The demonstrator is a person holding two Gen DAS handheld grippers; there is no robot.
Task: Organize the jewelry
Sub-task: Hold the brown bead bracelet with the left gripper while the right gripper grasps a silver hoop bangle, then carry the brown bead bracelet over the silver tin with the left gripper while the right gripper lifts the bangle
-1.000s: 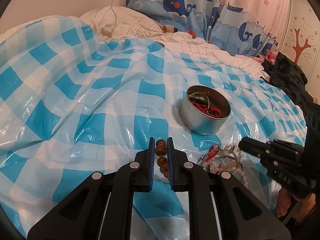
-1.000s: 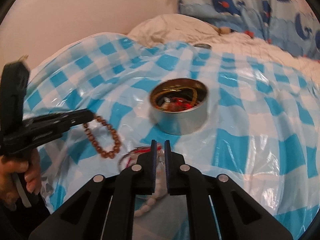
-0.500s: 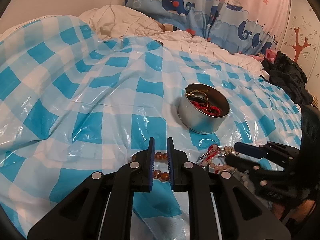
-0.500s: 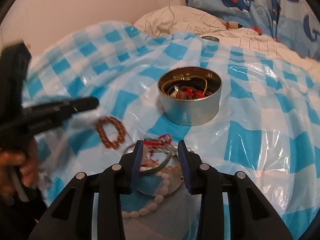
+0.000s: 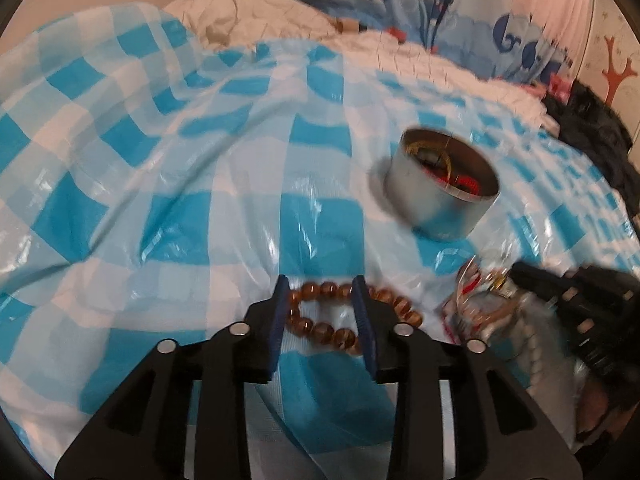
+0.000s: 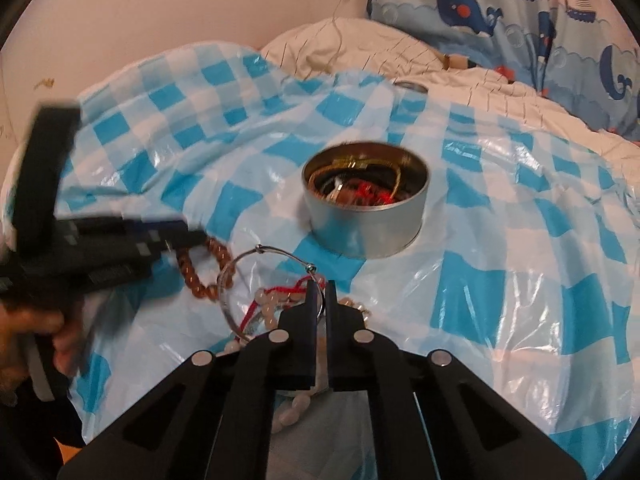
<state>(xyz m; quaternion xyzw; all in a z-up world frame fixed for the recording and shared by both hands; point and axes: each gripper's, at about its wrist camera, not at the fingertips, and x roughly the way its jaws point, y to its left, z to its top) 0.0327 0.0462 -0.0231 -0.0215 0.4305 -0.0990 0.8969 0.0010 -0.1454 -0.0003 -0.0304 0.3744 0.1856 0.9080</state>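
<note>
A brown bead bracelet point(image 5: 320, 290) lies flat on the blue checked plastic sheet point(image 5: 160, 220). My left gripper point(image 5: 321, 306) straddles it, its jaws opening and its pads off the beads. In the right wrist view the same bracelet point(image 6: 192, 276) lies under the left gripper's tips point(image 6: 196, 237). My right gripper point(image 6: 320, 300) is shut on a thin silver wire bangle point(image 6: 280, 251), which rises from a pile of pale beads and red cord point(image 6: 272, 304). Beyond stands a round metal tin point(image 6: 364, 228) point(image 5: 440, 208) with several pieces of jewelry inside.
A white pillow point(image 6: 352, 48) and a whale-print cushion point(image 6: 500, 4) lie at the back of the bed. Dark clothing point(image 5: 592, 148) is heaped at the right. A small round lid point(image 6: 410, 87) sits behind the tin. A hand point(image 6: 40, 320) grips the left tool.
The left gripper sank with the brown bracelet, laid it on the sheet and spread its jaws off it. The right gripper opened over the pile, then shut on the silver bangle.
</note>
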